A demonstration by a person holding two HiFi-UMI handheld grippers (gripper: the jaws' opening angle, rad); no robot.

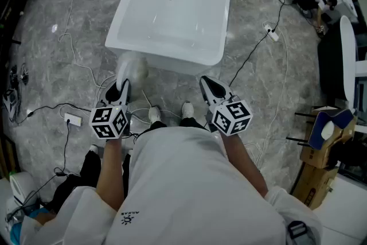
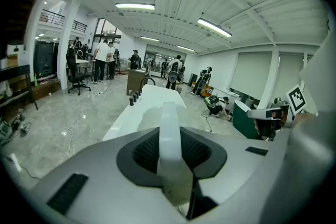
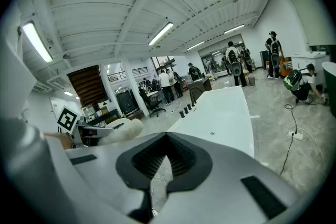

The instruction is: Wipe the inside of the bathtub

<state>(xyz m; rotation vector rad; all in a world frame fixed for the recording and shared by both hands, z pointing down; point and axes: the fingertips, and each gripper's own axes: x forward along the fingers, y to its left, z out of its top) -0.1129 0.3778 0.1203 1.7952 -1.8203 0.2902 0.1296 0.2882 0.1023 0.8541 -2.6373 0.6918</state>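
1. Looking down from the head view, I see the bathtub (image 1: 172,26) on the grey marble floor (image 1: 57,60), its near end just past my two grippers. My left gripper (image 1: 123,85) is clenched on a white fluffy pad (image 1: 131,69), which sticks out close to the tub's near wall. I cannot tell whether the pad touches the wall. My right gripper (image 1: 206,83) is level with the left one, its jaws pressed together on nothing. Cables (image 1: 255,51) trail over the floor on both sides of the tub.
2. Along my left gripper's jaws, a smooth white strip of the pad (image 2: 169,139) stands upright, pinched from both sides. The bathtub (image 2: 152,99) lies beyond it, with black taps (image 2: 134,98) on its left rim.
3. Along my right gripper's jaws, the tips meet and only floor shows through the gap between the black pads. The bathtub (image 3: 220,113) stretches away ahead and to the right. The fluffy pad (image 3: 123,131) shows at the left, beside my left gripper's marker cube (image 3: 67,119).
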